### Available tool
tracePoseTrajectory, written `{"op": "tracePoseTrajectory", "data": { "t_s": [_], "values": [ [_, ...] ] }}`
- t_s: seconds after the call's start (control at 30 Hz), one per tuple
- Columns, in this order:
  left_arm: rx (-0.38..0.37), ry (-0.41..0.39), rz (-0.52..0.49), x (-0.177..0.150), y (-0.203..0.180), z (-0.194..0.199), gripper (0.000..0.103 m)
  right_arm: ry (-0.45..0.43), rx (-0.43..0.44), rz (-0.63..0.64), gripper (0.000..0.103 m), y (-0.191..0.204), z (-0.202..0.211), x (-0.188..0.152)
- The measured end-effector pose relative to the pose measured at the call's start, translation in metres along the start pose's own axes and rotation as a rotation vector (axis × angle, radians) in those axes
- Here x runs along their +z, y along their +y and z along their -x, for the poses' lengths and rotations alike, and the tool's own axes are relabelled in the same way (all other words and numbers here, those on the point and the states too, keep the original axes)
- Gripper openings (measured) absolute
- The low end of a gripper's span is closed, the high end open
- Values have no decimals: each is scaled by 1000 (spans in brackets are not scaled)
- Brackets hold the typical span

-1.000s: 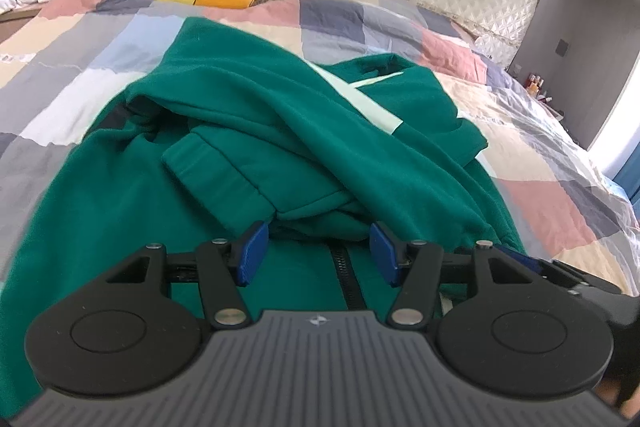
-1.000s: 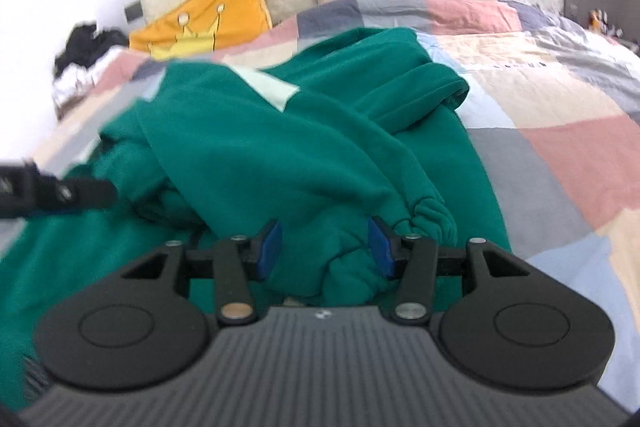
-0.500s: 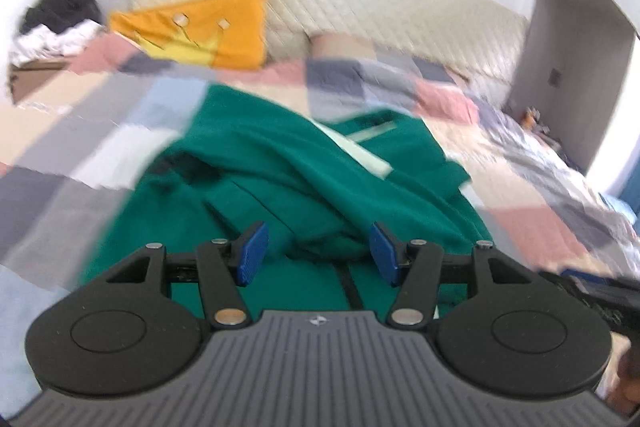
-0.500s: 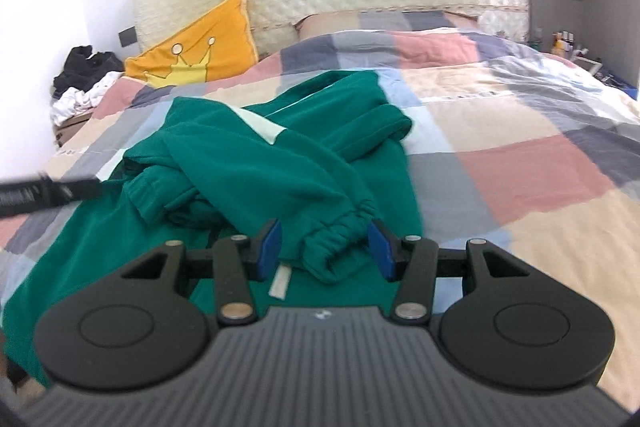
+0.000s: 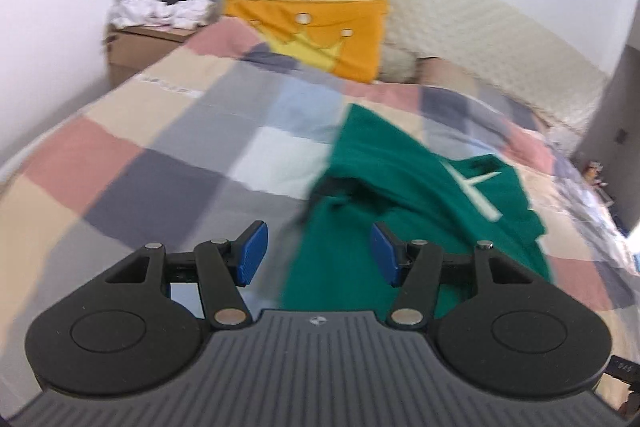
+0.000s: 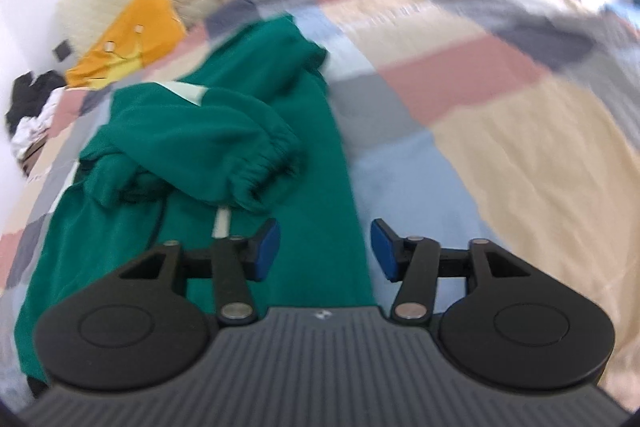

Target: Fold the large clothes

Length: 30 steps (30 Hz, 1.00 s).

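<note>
The left gripper [image 5: 318, 255] is held with its jaws spread wide, the two blue fingertips [image 5: 251, 253] well apart and nothing between them. The right gripper [image 6: 325, 250] is likewise spread, its blue fingertips [image 6: 383, 250] well apart and holding nothing. Each gripper's black linkage arms are splayed outward from the ribbed grey body. Both views are blurred. No hand or arm of the person shows in either view.

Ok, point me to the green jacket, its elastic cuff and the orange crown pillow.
green jacket [image 6: 304, 259], right wrist view, flat front panel.
elastic cuff [image 6: 266, 167], right wrist view, gathered sleeve end.
orange crown pillow [image 5: 320, 35], left wrist view, crown print.
</note>
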<state>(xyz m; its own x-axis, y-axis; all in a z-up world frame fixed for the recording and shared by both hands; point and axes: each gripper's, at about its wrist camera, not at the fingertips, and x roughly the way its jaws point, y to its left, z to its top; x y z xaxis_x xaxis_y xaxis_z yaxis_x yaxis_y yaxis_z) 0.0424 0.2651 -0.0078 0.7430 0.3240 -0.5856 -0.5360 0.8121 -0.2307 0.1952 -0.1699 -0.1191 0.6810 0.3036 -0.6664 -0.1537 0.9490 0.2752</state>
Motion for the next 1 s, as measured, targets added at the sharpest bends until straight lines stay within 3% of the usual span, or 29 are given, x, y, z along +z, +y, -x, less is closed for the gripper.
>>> {"op": "tracePoseTrajectory", "data": {
  "t_s": [0.07, 0.17, 0.23, 0.33, 0.37, 0.4, 0.43, 0.73, 1.0],
  "values": [
    [33, 29, 5, 3, 21, 1, 63, 37, -15, -56, 56, -10, -8, -2],
    [6, 107, 47, -4, 51, -1, 64, 80, -45, -142, 57, -24, -18, -4],
    [0, 149, 65, -13, 65, -4, 64, 104, -59, -189, 67, -32, -25, -5],
    [-10, 198, 103, -27, 80, -10, 64, 140, -71, -237, 67, -39, -32, -10],
    [-24, 218, 122, -32, 85, -13, 64, 149, -73, -244, 71, -40, -34, -11],
    [-41, 240, 143, -37, 89, -17, 64, 158, -73, -249, 85, -40, -36, -12],
    [-56, 258, 165, -41, 93, -20, 64, 164, -74, -254, 90, -41, -37, -13],
    [-138, 355, 263, -69, 108, -48, 64, 223, -7, -401, 92, -57, -40, -21],
    [-179, 392, 331, -83, 117, -60, 64, 276, 98, -473, 93, -54, -38, -28]
  ]
}}
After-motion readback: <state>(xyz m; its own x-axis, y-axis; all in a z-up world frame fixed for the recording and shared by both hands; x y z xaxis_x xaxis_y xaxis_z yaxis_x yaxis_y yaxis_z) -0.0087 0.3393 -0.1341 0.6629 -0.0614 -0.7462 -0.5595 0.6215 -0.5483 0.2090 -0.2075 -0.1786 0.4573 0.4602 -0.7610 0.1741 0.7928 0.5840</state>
